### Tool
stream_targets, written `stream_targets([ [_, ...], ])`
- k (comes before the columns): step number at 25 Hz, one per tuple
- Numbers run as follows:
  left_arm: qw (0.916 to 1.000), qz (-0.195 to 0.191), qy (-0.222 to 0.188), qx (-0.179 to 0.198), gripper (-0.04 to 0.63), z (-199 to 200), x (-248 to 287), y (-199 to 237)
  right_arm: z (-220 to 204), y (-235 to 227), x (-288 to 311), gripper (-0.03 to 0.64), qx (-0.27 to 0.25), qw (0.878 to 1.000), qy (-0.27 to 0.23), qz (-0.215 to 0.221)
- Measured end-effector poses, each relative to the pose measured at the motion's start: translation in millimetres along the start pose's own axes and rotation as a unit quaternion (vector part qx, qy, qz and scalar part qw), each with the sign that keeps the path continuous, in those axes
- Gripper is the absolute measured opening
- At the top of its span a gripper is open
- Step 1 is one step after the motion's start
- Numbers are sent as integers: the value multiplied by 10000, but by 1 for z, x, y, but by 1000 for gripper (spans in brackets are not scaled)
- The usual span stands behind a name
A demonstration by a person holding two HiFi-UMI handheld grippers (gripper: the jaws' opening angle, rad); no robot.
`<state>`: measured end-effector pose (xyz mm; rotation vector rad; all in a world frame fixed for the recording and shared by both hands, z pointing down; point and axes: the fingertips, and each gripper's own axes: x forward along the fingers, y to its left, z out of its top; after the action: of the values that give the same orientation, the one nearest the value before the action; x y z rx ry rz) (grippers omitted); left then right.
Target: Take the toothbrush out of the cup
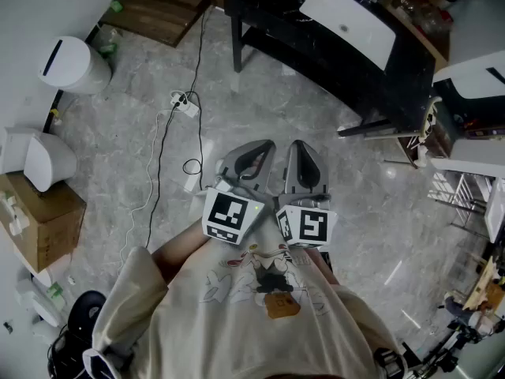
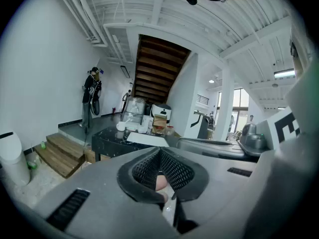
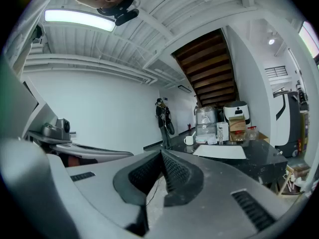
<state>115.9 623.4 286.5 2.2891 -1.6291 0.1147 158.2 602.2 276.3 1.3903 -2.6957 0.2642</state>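
The grey plastic left tool and the grey plastic right tool are being held close beside each other in front of the chest of a person in a cream printed T-shirt. Both are being pointed roughly level over the grey marbled floor toward a black glossy table that is standing well apart from them. The black-and-white marker cubes at the backs of the tools are being carried nearly against each other. In the left gripper view the left tool is being held clenched, with its ribbed black pads meeting at the tips and nothing gripped; a small pinkish patch is showing through the opening below the tips, and what it is cannot be told. In the right gripper view the right tool is likewise being held clenched on nothing, its tips meeting. A small white cup is being shown on the table, beside a flat white rectangular sheet and among bottles and boxes, far from both tools. The toothbrush is too small to be made out. Brown wooden steps are being shown beyond the table, and a white cable is trailing across the floor.
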Motion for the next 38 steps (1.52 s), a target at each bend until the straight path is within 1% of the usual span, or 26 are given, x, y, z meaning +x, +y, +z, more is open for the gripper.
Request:
stream_targets([
  [6,9999,-82,64,-13,15,2,8,39,-3,18,38,18,32,10000,-4,-40],
  [10,9998,-103,134,-42,15,5,3,66,-12,36,59,18,169,9994,278,-82],
  [12,9997,-113,174,-164,14,4,1,83,-20,45,70,18,291,9988,379,-97],
  [14,9991,-122,213,-355,14,-1,-3,100,-22,57,81,18,332,9988,329,-127],
  [17,9983,-134,217,-531,14,-6,-9,121,-26,74,94,18,198,9992,302,-170],
  [20,9973,-171,272,-666,14,-8,-9,137,-35,82,104,18,81,9984,537,-177],
  [22,9963,-188,334,-771,14,-9,-5,142,-32,85,112,18,72,9981,597,-162],
  [24,9954,-190,410,-848,14,-9,1,147,-24,87,124,18,39,9985,532,-111],
  [28,9941,-101,539,-937,14,-12,27,158,-33,72,150,18,69,9977,676,-25],
  [31,9938,18,613,-932,15,-13,57,173,-42,50,177,18,264,9969,746,3],
  [34,9943,178,718,-767,14,-5,92,188,-40,23,211,18,356,9969,695,100],
  [38,9951,316,796,-494,15,22,157,200,-14,-27,259,18,601,9972,431,147],
])
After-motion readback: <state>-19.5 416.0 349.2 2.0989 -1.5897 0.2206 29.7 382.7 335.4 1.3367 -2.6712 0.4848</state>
